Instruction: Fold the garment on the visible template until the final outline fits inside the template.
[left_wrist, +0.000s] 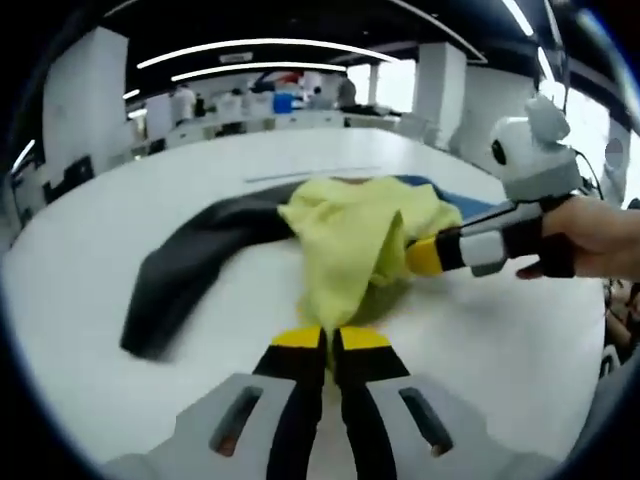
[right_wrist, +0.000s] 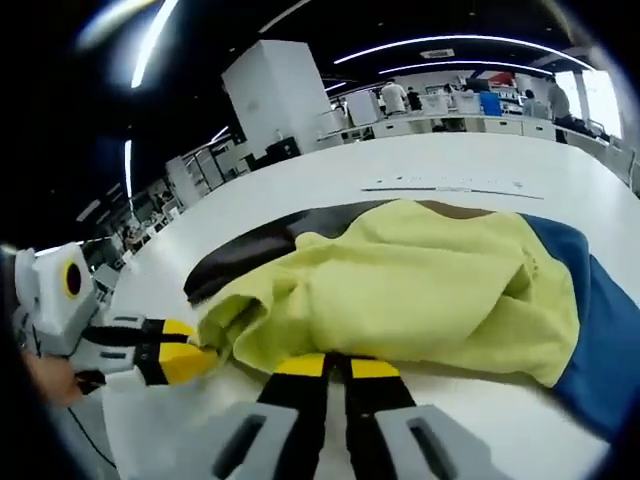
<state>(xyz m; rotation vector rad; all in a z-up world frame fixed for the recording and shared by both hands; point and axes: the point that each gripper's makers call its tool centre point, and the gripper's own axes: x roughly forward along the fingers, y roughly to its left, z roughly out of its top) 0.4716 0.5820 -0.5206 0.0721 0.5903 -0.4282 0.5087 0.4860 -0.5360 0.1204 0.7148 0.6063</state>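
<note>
In the left gripper view my left gripper (left_wrist: 333, 338) rises from the bottom centre, its yellow-tipped jaws pressed together at the near hem of the soft yellow, blue and dark grey garment (left_wrist: 350, 235) heaped mid-frame on the white table (left_wrist: 120, 215). My right gripper (left_wrist: 425, 257) enters from the right, held level by my hand (left_wrist: 590, 235), its tip buried in yellow cloth. In the right gripper view its jaws sit closed at the fabric's edge. Bare tabletop lies all around.
</note>
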